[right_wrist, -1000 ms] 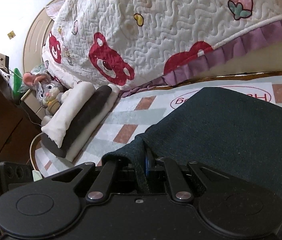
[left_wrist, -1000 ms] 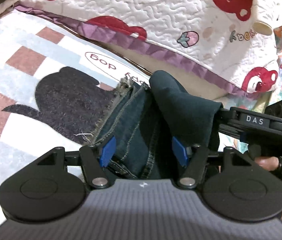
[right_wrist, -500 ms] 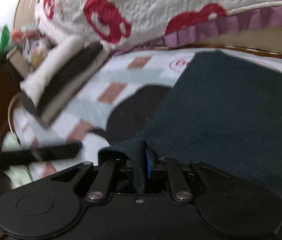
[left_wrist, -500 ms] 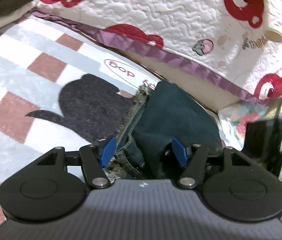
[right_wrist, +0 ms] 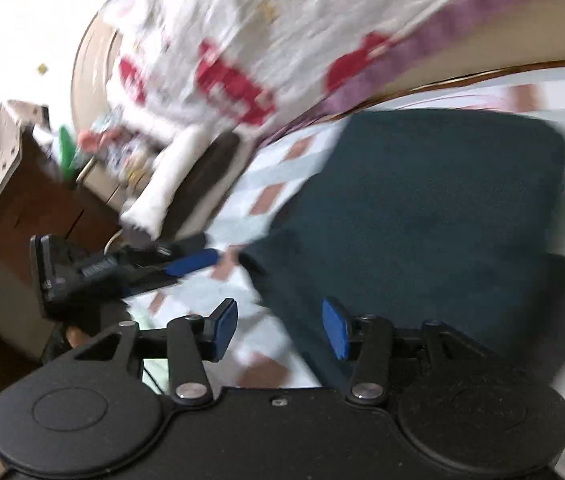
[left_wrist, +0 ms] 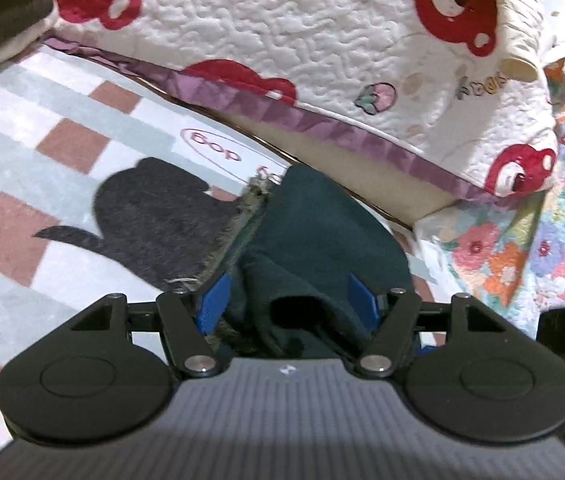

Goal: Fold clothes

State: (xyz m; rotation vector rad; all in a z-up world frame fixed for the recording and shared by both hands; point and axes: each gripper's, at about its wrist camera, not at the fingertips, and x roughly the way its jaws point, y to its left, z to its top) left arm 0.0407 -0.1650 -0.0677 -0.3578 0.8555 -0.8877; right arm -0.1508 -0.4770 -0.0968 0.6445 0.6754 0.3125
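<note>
Jeans [left_wrist: 322,236] of dark denim lie folded on a checked rug [left_wrist: 42,168], beside a bed draped with a white quilt [left_wrist: 322,48] printed with red bears. A stack of folded cream and dark clothes [right_wrist: 186,184] sits farther along the rug, near a brown cabinet [right_wrist: 22,208]; no container shows. The fold's long axis runs away from the left hand-held gripper [left_wrist: 288,300], frayed hem at the far end. That gripper's blue pads stand apart around bunched denim, whether pressing it cannot be told. The right hand-held gripper [right_wrist: 280,326] is released, fingers spread over the jeans' edge. Its view is motion-blurred.
</note>
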